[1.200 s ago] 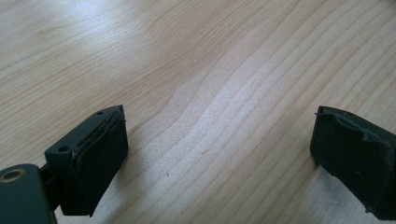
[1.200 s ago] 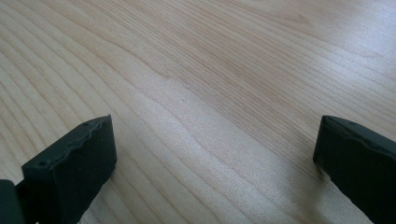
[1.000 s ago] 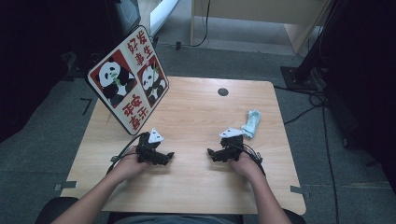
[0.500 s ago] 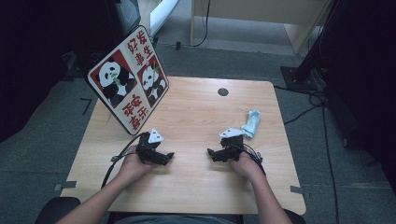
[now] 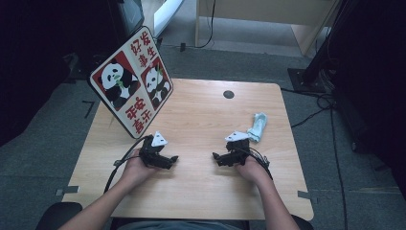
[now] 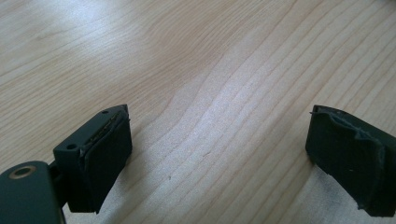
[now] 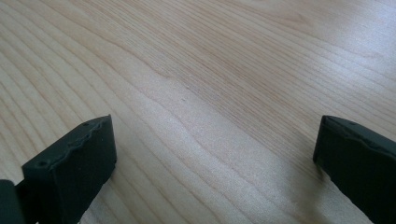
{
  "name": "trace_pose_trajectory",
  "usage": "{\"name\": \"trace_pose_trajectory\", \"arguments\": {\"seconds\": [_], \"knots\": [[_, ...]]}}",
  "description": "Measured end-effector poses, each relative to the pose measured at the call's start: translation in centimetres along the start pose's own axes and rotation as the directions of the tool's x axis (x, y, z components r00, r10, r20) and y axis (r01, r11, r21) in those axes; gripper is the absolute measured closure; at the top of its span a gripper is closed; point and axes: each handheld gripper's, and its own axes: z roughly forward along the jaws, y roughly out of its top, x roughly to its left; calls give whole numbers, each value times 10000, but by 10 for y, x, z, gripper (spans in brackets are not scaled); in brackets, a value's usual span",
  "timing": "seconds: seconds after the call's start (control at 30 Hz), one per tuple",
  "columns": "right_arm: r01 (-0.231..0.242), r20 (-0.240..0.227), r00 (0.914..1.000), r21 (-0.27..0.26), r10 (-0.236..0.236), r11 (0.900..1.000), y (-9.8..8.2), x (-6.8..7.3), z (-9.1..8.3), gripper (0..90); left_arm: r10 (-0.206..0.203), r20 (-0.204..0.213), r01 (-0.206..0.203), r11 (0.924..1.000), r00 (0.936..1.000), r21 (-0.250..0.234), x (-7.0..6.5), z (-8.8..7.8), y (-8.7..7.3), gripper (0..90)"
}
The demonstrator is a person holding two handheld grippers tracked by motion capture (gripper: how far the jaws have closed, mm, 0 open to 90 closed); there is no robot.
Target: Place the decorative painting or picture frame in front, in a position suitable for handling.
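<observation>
Both grippers rest low on the wooden table (image 5: 201,120), pointing toward each other. My left gripper (image 5: 173,159) is open in the person's left hand, and its jaws stand wide apart over bare wood in the left gripper view (image 6: 219,149). My right gripper (image 5: 216,156) is open too, with nothing between its jaws in the right gripper view (image 7: 215,158). A crumpled pale blue cloth (image 5: 257,126) lies just behind and to the right of the right gripper, apart from it.
A tilted board (image 5: 131,81) with panda pictures and red characters stands at the table's back left corner. A dark round grommet (image 5: 229,94) sits near the far edge. Cables trail from both grippers toward the front edge.
</observation>
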Motion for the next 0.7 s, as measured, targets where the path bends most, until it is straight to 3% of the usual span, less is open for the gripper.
{"name": "trace_pose_trajectory", "arguments": {"seconds": [0.03, 0.07, 0.1, 0.4, 0.7], "knots": [[0, 0, 10000, 0, 0, 10000, 0, 0, 0, 0, -22, 5, 22, 10000, 10000, -12, 0, 0, 0, 74], [0, 0, 10000, 0, 0, 10000, 0, 0, 0, 0, 6, 61, -6, 10000, 10000, -47, 0, -1, 1, 157], [0, 0, 10000, -1, 0, 10000, 0, 0, 0, 0, 85, 152, -85, 10000, 9998, -16, 1, -3, 1, 172], [6, 0, 10000, -3, -6, 10000, 0, 0, 0, 0, 183, 425, -187, 9998, 9989, 85, 3, -6, 5, 180], [13, -2, 10000, -5, -13, 10000, 0, 0, 0, 0, -33, 913, 49, 9998, 9958, -174, 9, -20, 13, 235]]}}
